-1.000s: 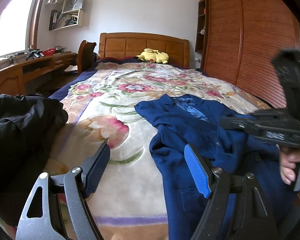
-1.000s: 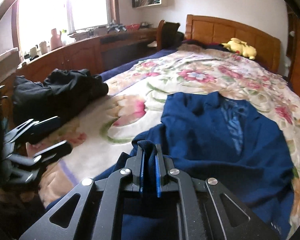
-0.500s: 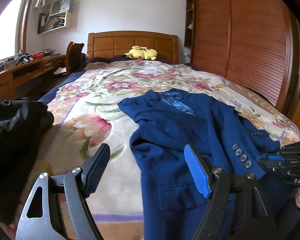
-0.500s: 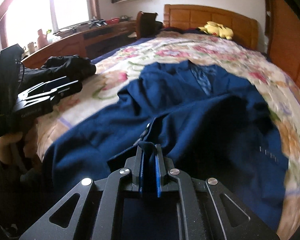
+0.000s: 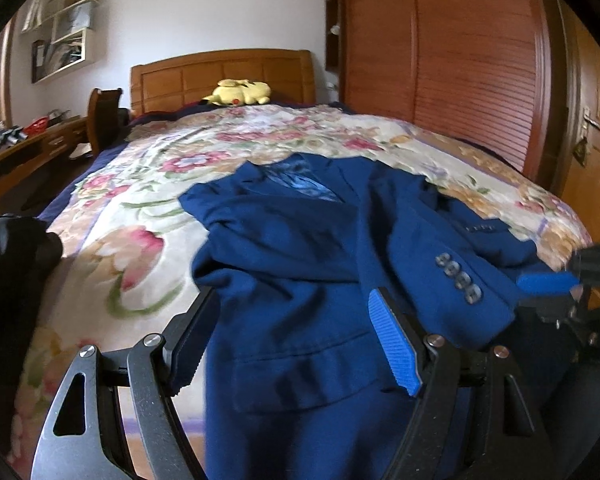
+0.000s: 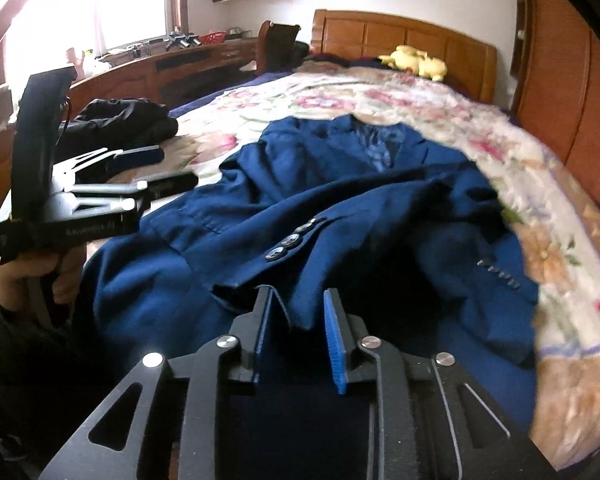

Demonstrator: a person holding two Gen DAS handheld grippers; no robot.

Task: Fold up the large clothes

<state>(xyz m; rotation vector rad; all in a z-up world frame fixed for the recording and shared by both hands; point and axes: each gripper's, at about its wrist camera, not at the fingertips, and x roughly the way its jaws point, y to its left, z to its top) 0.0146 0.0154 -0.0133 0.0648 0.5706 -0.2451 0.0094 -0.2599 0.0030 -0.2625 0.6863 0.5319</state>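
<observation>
Right wrist view: right gripper (image 6: 298, 334), clamped on the cuff a moment ago, now gapes; sleeve (image 6: 300, 240) dropped across blue blazer (image 5: 300, 264) on bed (image 5: 140, 216). Left gripper (image 5: 296, 344) open, idle. Sleeve fold placed.

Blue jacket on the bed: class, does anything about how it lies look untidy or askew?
Yes. The blue jacket lies rumpled on the floral bedspread, one buttoned sleeve slung across its front. A black garment sits heaped at the bed's edge.
</observation>
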